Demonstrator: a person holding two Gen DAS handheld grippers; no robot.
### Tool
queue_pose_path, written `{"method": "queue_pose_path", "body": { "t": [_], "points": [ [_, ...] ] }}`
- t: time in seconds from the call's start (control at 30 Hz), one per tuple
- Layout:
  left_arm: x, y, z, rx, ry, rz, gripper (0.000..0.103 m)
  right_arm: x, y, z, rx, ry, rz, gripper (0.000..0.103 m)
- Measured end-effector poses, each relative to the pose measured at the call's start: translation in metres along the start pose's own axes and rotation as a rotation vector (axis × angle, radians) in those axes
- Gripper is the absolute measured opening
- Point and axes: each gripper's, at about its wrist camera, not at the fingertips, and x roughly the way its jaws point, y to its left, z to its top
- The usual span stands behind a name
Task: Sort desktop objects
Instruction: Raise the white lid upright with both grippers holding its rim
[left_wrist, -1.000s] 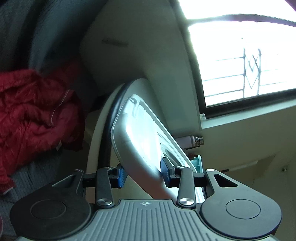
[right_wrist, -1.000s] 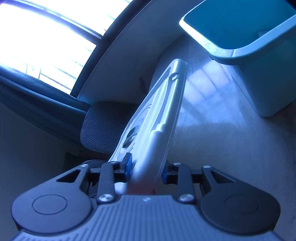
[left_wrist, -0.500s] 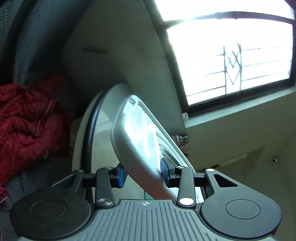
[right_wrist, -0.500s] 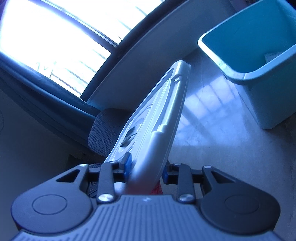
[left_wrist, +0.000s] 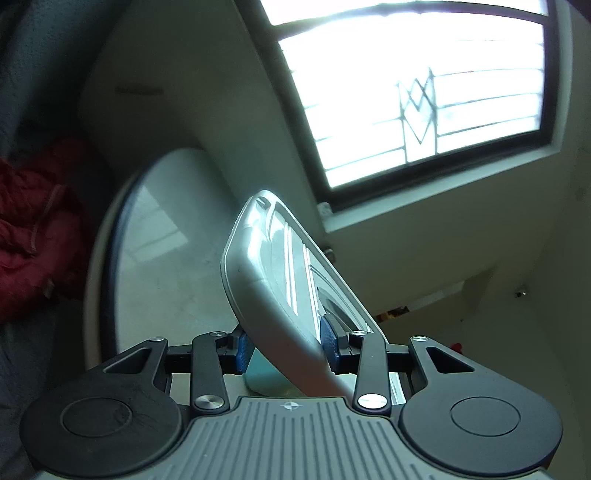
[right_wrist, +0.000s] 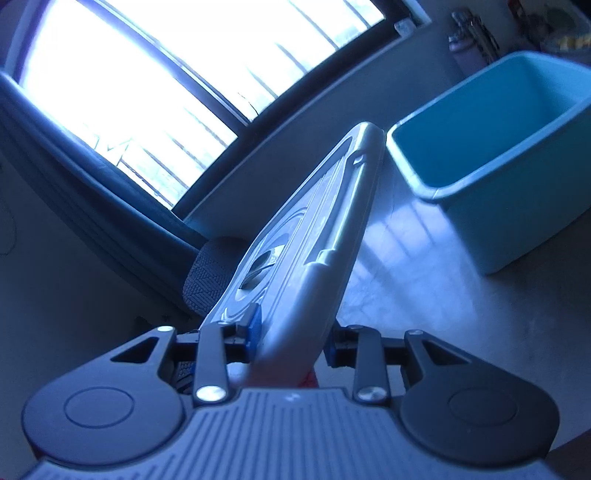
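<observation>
Barred window (left_wrist: 417, 96) behind, pale round table (left_wrist: 177, 266) below, red jacket (left_wrist: 29, 236) bunched off its left edge. Right wrist view: teal bin (right_wrist: 517, 206) sits on the tabletop toward the far right edge, near the window side, mouth up; what's inside isn't readable.

Task object is a flat grey moulded panel, probably a stand or tablet case (left_wrist: 280, 288); can't tell which. It's clear of the table, tilted, held edge-on at both ends.

Left gripper (left_wrist: 286, 347): clamped on one edge of the case, blue pads on both faces. Right gripper (right_wrist: 291, 339): closed on the opposite edge; left pad clearly pressing, right pad mostly hidden behind the case (right_wrist: 303, 258).

Step, my read: two-handed carry, mid-transfer, likely toward the bin. The case's far corner sits just beside the bin rim in the right view.

Next move needs both hands kept in sync so the case doesn't twist, get it over the bin mouth, lower, then release both sides.
</observation>
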Motion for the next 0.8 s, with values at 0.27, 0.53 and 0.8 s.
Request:
{"method": "queue_pose_path", "body": {
  "t": [0.27,0.53,0.8],
  "points": [
    [0.011,-0.036,-0.081,0.008,-0.04,-0.02,0.038,-0.072,-0.033,0.003,-0.042,-0.015,0.012,0.034],
    [-0.001,-0.074,-0.181,0.016,-0.104,-0.001,0.038,-0.137,-0.072,-0.003,-0.072,0.019,0.061,0.034],
    [-0.019,-0.111,-0.254,0.027,-0.152,0.022,0.038,-0.176,-0.092,-0.003,-0.093,0.05,0.123,0.034]
  ]
}}
